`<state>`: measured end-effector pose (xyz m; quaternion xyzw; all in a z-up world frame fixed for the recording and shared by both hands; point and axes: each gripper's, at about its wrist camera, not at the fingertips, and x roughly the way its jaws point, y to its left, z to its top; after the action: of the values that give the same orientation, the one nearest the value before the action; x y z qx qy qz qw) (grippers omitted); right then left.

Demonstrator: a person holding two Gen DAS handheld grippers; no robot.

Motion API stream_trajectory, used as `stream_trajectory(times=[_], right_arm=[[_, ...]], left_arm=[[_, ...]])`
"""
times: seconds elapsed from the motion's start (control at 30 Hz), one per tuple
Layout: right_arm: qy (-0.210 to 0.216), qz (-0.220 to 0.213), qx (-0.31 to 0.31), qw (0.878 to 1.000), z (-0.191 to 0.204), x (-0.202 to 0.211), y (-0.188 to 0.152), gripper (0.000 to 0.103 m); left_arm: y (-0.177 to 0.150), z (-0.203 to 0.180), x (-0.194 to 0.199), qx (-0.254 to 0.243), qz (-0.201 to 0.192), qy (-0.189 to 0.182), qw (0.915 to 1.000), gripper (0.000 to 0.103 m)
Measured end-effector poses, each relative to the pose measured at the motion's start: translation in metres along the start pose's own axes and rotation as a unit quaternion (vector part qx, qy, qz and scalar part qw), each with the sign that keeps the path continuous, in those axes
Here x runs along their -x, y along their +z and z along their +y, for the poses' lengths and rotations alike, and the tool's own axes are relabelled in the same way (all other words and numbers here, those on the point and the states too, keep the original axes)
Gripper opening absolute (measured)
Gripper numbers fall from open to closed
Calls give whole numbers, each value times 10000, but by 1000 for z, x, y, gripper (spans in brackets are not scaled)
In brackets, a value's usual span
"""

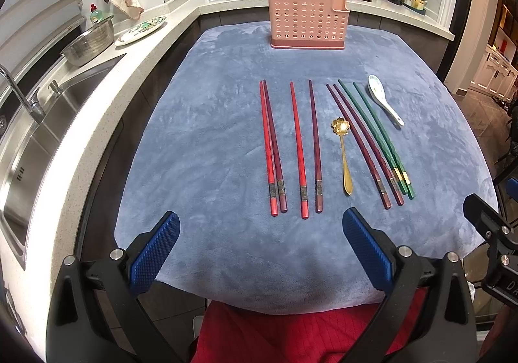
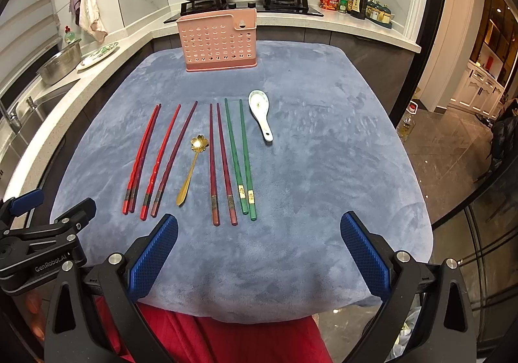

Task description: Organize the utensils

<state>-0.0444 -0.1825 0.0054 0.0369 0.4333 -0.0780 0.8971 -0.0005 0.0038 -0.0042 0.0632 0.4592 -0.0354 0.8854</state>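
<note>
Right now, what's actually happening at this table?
Nothing is being handled yet. The left gripper and right gripper both hang open over the near edge of the blue cloth. Chopsticks, a gold flower-shaped spoon and a white ceramic spoon lie loose before the pink perforated plastic holder.

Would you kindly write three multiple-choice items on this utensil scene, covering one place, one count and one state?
1. Where does the gold spoon lie?
A. among the chopsticks
B. inside the pink holder
C. in the sink

2. How many green chopsticks are on the blue cloth?
A. two
B. four
C. six

3. How is the right gripper?
A. shut on a chopstick
B. open and empty
C. shut on the white spoon

Key:
1. A: dark red sticks flank it.
2. A: one green pair beside the white ceramic spoon.
3. B: its fingers stand wide apart, as do the left gripper's; the pink holder stands beyond.
</note>
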Motion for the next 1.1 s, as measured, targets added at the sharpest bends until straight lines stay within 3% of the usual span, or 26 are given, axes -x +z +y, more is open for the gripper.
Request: stream_trajectory(times=[0.73,0.77,0.8,0.83,1.1], right_arm=[[4,11,3,10000,1,0,1,96],[210,-279,-125,9993,1,0,1,96],[-226,65,91,9997,1,-1,0,96],[-1,10,3,10000,1,0,1,96],[-2,8,1,10000,1,0,0,96]], left_arm=[[0,-1,0,7,9,8,10000,96],[0,-1,0,7,5,12,10000,96],[0,-1,0,2,2,8,10000,96],[0,-1,0,1,3,11,10000,96],[0,-1,0,4,8,7,10000,96]])
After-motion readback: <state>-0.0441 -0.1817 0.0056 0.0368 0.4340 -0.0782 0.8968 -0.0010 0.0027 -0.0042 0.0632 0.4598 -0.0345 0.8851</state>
